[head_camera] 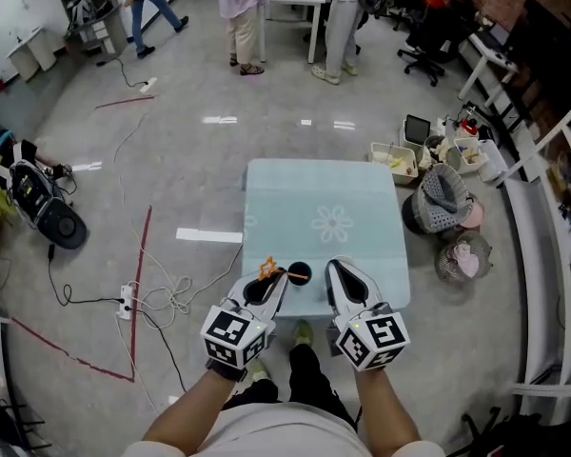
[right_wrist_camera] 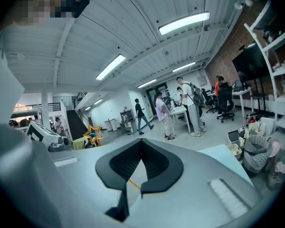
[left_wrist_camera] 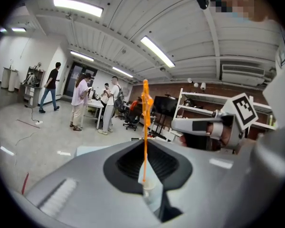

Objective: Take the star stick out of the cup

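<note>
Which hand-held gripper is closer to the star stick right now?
Left. The left hand-held gripper has its jaws closed on the star stick. The right hand-held gripper sits apart, on the far side of the cup, with the star off to its left.

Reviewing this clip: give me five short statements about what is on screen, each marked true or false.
1. The left gripper is shut on the star stick. True.
2. The table is bare wood. False: its top is light blue with a flower print.
3. The dark cup stands on the table between the two grippers. True.
4. The right gripper grips the cup. False: the cup stands apart from it, to its left.
5. Nobody else is in the room. False: people stand by a white table at the far end.
</note>
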{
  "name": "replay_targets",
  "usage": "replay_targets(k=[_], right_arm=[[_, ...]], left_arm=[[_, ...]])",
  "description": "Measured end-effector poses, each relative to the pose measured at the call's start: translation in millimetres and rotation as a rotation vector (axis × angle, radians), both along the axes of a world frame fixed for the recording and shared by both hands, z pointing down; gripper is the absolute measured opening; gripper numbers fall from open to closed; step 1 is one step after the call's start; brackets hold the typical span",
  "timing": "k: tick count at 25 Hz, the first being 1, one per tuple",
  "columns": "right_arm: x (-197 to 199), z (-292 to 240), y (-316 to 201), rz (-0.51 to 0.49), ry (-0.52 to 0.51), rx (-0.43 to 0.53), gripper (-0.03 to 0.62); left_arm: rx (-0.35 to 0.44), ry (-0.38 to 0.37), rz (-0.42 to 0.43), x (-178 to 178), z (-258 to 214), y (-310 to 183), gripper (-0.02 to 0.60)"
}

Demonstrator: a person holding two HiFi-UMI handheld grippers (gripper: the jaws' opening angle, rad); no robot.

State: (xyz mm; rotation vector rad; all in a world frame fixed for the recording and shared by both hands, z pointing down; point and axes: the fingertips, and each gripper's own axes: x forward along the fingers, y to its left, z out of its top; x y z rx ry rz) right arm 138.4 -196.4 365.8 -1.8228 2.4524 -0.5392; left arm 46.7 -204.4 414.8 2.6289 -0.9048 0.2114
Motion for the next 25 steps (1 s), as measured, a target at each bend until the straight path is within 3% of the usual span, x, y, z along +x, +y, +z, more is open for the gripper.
replay_targets(k=[13, 25], right_arm=[[-11, -72, 23, 0.033, 0.050, 0.104, 0.009], [-17, -119, 49, 0.051, 0.102, 0.183, 0.009]], left_arm=[[0.128, 0.030, 0.047, -10, -82, 17, 0.020], [0.208, 0.036, 0.054, -19, -129, 35, 0.020]])
